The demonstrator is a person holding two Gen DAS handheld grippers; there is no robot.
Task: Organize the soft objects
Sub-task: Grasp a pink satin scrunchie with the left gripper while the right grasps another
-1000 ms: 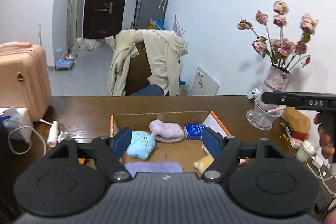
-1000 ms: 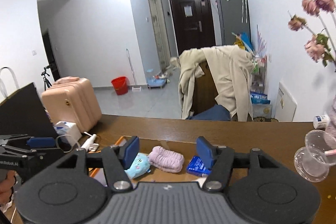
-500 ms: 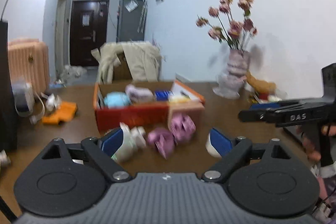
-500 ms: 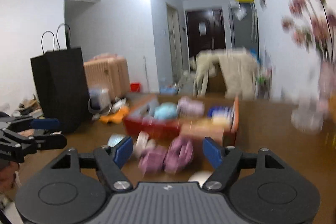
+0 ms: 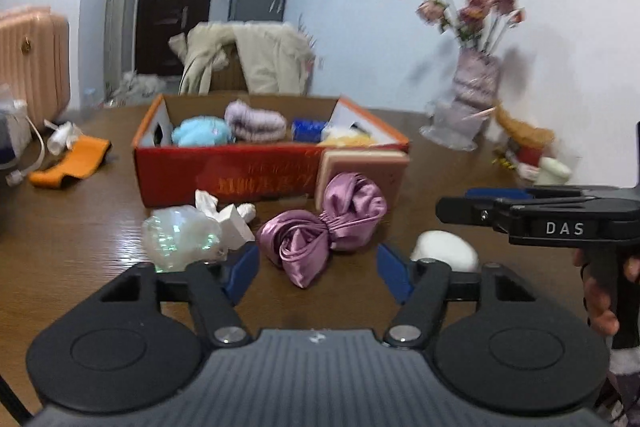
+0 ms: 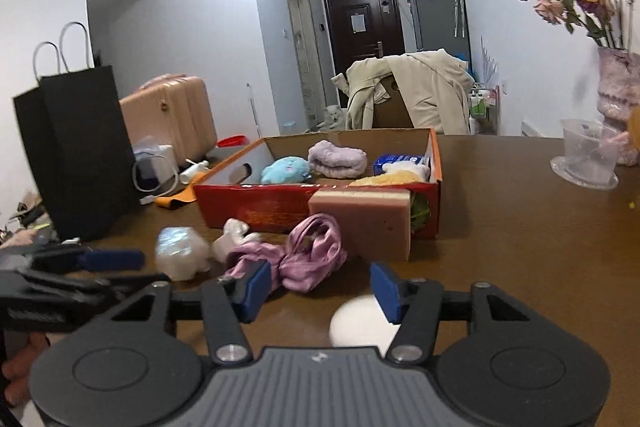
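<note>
- Left wrist view: my left tool (image 5: 318,267) hangs low over the brown tabletop (image 5: 80,227), its blue pads apart and holding nothing; the jaws have just been closing, with only bare wood between them
- Just beyond the pads lies a purple satin scrunchie (image 5: 320,231), crumpled, not touched by either pad
- To its left sits a shiny white soft toy (image 5: 188,235), near the left pad but apart from it as far as I can tell
- A white rounded soft thing (image 5: 444,251) lies just past the right pad
- Behind them stands the red cardboard box (image 5: 240,175), holding a light blue plush (image 5: 200,133), a lilac knitted bundle (image 5: 256,123), a blue packet (image 5: 308,129) and something yellow
- A pink sponge block (image 5: 364,167) leans against the box's front right corner
- At the right edge I see my right tool (image 5: 452,203) side-on, gripped by a hand (image 5: 600,291)
- Right wrist view: my right tool (image 6: 316,287) is partly open and empty; its jaws have just been closing, with nothing between the pads
- The scrunchie (image 6: 304,255) lies just ahead of the left pad, and the white rounded thing (image 6: 360,323) sits under the right pad, partly hidden
- The box (image 6: 280,203) stands further ahead with the sponge block (image 6: 360,223) against it
- My left tool (image 6: 112,259) shows at the left edge, beside a black paper bag (image 6: 76,155)
</note>
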